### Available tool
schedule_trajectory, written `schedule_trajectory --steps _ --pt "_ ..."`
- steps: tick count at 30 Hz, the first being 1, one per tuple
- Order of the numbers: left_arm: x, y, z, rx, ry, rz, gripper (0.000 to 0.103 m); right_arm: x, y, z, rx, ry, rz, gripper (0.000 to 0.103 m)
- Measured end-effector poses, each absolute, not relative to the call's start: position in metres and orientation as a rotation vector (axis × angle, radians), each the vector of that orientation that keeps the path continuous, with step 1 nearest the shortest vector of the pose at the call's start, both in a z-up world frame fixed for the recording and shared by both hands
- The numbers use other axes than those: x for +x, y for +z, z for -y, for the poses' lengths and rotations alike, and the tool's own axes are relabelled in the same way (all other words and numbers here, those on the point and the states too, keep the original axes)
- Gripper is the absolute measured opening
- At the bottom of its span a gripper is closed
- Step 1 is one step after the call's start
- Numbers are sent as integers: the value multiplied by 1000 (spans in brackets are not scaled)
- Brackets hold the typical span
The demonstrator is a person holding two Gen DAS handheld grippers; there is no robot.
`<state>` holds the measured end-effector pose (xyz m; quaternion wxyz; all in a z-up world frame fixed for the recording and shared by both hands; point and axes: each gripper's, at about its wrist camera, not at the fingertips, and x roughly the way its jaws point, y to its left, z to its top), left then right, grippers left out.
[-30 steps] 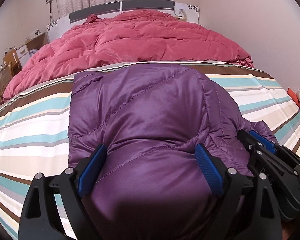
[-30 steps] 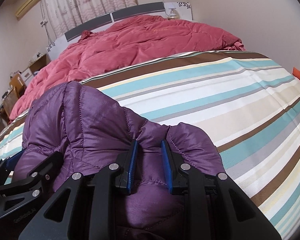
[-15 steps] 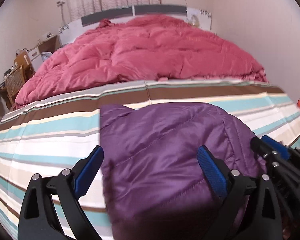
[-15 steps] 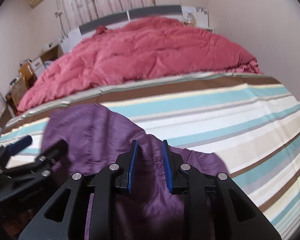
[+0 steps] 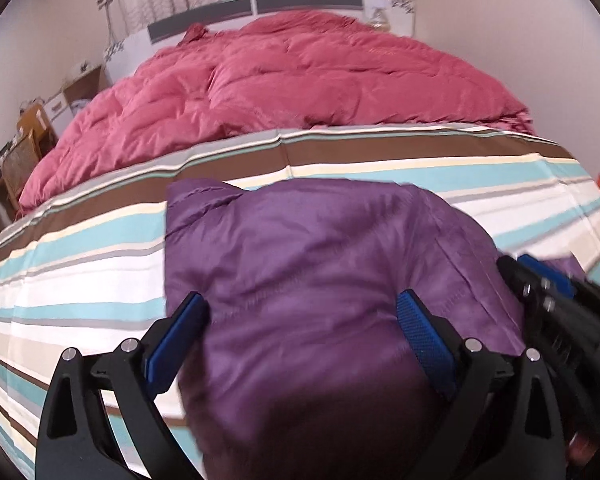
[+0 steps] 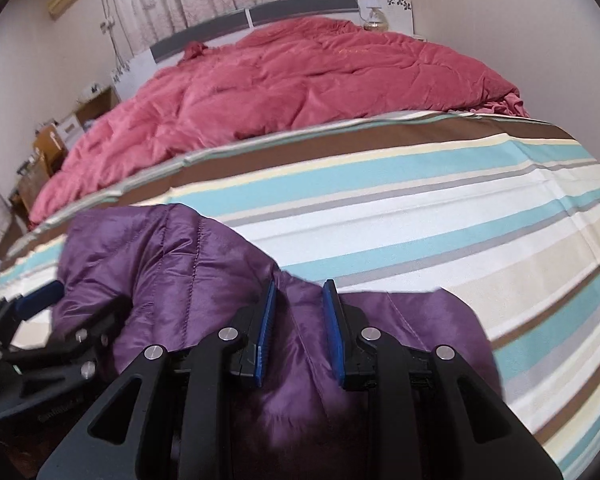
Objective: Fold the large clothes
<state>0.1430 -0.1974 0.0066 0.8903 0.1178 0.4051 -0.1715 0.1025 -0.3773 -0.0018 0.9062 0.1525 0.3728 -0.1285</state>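
Note:
A purple quilted down jacket [image 5: 320, 264] lies bunched at the near edge of the striped bed sheet [image 5: 80, 280]. My left gripper [image 5: 304, 320] is open wide, its blue pads either side of the jacket's bulk. My right gripper [image 6: 299, 312] is shut on a ridge of the jacket [image 6: 160, 264], at the jacket's right end. Each gripper shows in the other's view: the right one at the right edge [image 5: 548, 292], the left one at the lower left [image 6: 36, 320].
A rumpled red quilt [image 5: 300, 80] covers the far half of the bed up to the grey headboard [image 5: 260, 8]. Wooden furniture and boxes [image 5: 24, 140] stand at the left wall. A wall runs close along the bed's right side.
Both grippers drew back toward the bed's near edge, dragging the jacket along with them; more striped sheet now shows beyond it. The jaws have kept their widths.

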Motion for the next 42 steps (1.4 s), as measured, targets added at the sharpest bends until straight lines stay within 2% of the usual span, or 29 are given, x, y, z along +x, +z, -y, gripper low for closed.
schedule_trajectory --steps 6,10,20,25,26,27,28,29,30,35,40,42 --pt "76 25 165 202 -485 -746 97 40 29 355 297 -200 -686 24" --pt "38 17 153 195 -506 -704 97 14 25 336 264 -190 -681 23" --pt "29 -10 159 269 -457 -683 97 18 -16 332 207 -225 -681 23" --pt "27 -5 155 231 -487 -708 98 8 -5 340 275 -194 -683 24" --pt "28 -2 151 218 -493 -715 101 3 0 342 293 -189 -677 24" --pt "30 1 146 201 -493 -722 101 -6 7 345 313 -193 -661 27" --pt "29 3 141 183 -496 -727 101 -12 11 346 322 -194 -646 36" --pt "28 7 135 159 -499 -730 101 -21 17 347 328 -199 -621 57" --pt "27 9 131 146 -500 -728 101 -32 25 348 328 -203 -586 63" --pt "26 14 109 120 -492 -730 101 -52 34 349 291 -233 -604 63" --pt "27 9 96 59 -561 -815 101 -59 13 371 440 -216 -695 64" --pt "32 4 92 7 -614 -883 101 -58 3 380 511 -202 -727 72"
